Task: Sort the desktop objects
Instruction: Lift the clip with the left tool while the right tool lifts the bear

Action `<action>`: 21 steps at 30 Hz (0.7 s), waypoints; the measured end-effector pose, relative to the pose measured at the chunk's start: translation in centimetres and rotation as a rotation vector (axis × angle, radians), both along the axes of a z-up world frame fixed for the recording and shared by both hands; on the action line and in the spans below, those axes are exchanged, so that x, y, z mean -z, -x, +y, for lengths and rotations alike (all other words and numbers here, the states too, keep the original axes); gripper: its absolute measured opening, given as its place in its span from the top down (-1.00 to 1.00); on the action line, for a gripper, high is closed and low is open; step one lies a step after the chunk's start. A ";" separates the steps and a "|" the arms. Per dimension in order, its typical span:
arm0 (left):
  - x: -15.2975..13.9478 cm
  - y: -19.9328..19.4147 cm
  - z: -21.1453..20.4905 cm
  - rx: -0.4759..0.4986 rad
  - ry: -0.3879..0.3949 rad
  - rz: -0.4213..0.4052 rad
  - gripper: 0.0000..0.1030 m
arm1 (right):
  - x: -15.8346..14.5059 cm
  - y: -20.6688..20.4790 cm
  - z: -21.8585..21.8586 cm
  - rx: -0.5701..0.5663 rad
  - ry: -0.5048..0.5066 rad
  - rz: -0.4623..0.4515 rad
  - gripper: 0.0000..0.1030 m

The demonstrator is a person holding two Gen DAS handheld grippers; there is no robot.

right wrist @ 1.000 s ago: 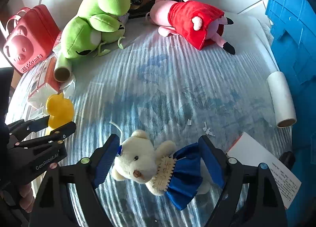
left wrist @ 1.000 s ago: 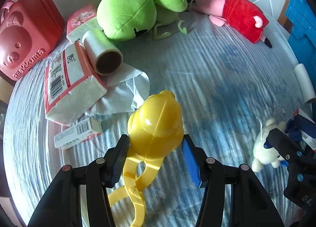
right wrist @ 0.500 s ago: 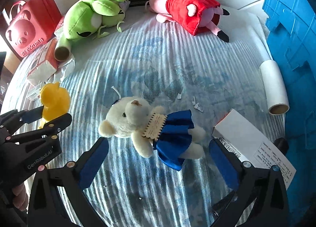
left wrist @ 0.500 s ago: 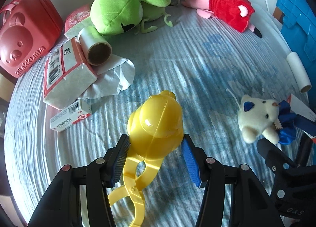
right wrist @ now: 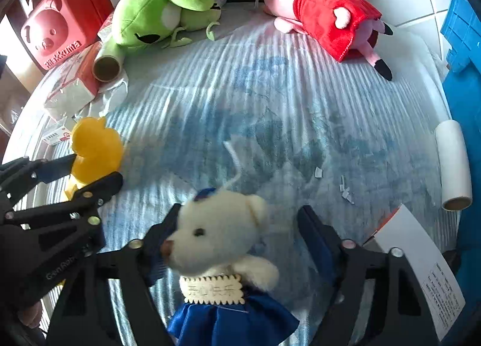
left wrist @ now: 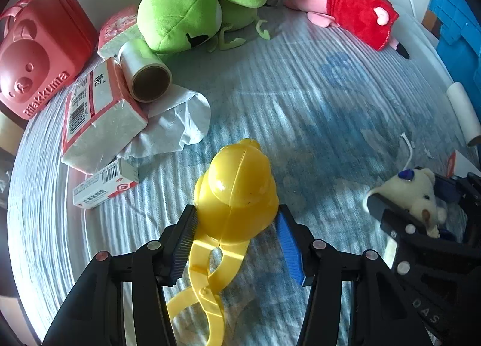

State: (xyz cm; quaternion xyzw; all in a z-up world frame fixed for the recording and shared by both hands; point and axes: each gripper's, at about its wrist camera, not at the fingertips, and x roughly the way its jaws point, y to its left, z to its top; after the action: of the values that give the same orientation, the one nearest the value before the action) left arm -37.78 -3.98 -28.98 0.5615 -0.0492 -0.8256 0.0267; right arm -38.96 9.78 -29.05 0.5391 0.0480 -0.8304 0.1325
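A yellow duck-shaped plastic clamp toy [left wrist: 237, 186] sits between the blue pads of my left gripper [left wrist: 237, 225], which is shut on its body; its scissor handles trail back under the fingers. The same yellow duck [right wrist: 96, 147] shows at the left of the right wrist view. A white teddy bear in a blue dress [right wrist: 219, 234] stands upright between the fingers of my right gripper [right wrist: 237, 240]. The left finger touches its head and the right finger stands apart from it. In the left wrist view the bear [left wrist: 421, 192] pokes up inside that gripper.
On the blue-white cloth [left wrist: 300, 105] lie a green frog plush [left wrist: 192, 9] and a pink pig plush [left wrist: 345, 9] at the back. At left are a red bear case [left wrist: 39, 54], a tissue pack [left wrist: 96, 120], a roll [left wrist: 147, 75] and a small box [left wrist: 105, 186]. A white roll [right wrist: 454, 162], a paper box [right wrist: 421, 267] and a blue crate [right wrist: 463, 45] are at right.
The right gripper opened wide, leaving the bear on the cloth, then came forward around it and narrowed. The left gripper kept hold of the duck and shifted slightly.
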 end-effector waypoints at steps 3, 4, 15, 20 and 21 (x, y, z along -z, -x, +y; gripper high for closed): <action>-0.8 -0.5 -0.2 -0.004 -0.001 0.024 -0.01 | -0.4 -0.2 -0.1 0.000 0.006 -0.001 0.06; -1.2 -0.8 -0.3 -0.005 0.000 0.036 -0.01 | -0.7 -0.5 -0.1 0.006 0.011 0.005 0.06; -7.7 -5.3 -1.8 -0.027 0.002 0.186 -0.01 | -5.8 -4.3 -0.8 0.033 0.053 0.113 0.07; -11.1 -7.8 -2.8 -0.034 0.000 0.256 -0.01 | -9.3 -7.0 -2.1 0.018 0.054 0.181 0.07; -11.8 -8.4 -3.0 -0.035 -0.001 0.270 -0.01 | -10.0 -7.5 -2.4 0.016 0.055 0.193 0.07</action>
State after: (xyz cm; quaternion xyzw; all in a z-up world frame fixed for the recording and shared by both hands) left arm -29.41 -7.02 -17.22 0.4462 -0.0351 -0.8930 0.0472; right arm -31.49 7.37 -19.04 0.4532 0.0335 -0.8804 0.1353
